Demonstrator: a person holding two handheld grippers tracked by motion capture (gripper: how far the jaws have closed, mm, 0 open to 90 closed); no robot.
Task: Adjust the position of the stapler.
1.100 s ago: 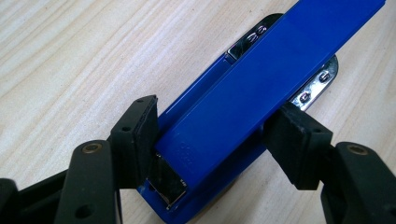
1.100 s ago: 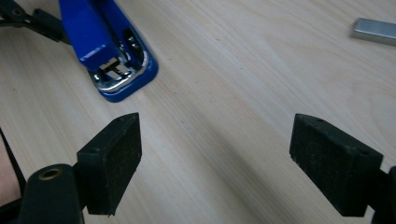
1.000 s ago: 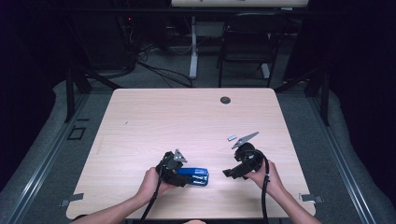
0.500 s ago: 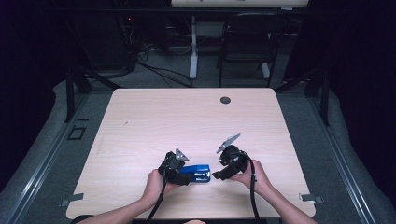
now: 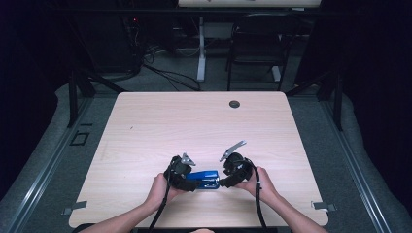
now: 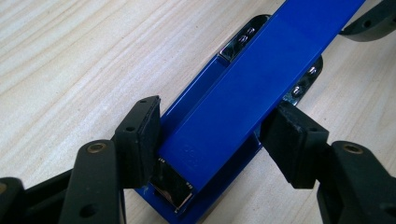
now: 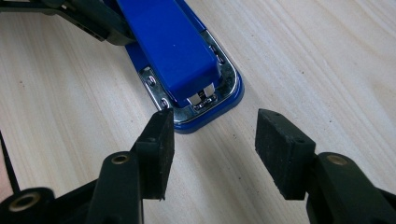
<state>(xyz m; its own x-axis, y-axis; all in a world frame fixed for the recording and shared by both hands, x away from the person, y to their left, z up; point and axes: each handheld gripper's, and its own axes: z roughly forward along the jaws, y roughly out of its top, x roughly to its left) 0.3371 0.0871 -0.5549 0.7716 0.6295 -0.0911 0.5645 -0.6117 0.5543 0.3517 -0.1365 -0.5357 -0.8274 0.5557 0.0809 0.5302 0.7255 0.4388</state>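
The right gripper [image 5: 221, 183] has come in from the right to the stapler's [image 5: 203, 178] front end, its jaws just closing but clear of it. The left gripper [image 5: 187, 183] clamps the stapler's rear, near the table's [image 5: 194, 121] front edge. An off-centre pinch may twist it loose. No writing is legible.

stapler [image 6: 243, 98] front cut off by top edge, rear hidden behind jaws

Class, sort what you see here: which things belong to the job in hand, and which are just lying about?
In the job: blue stapler; left tongs, gripping its rear; right tongs, open at its front.

Lying about: table grommet; chair; floor cables.
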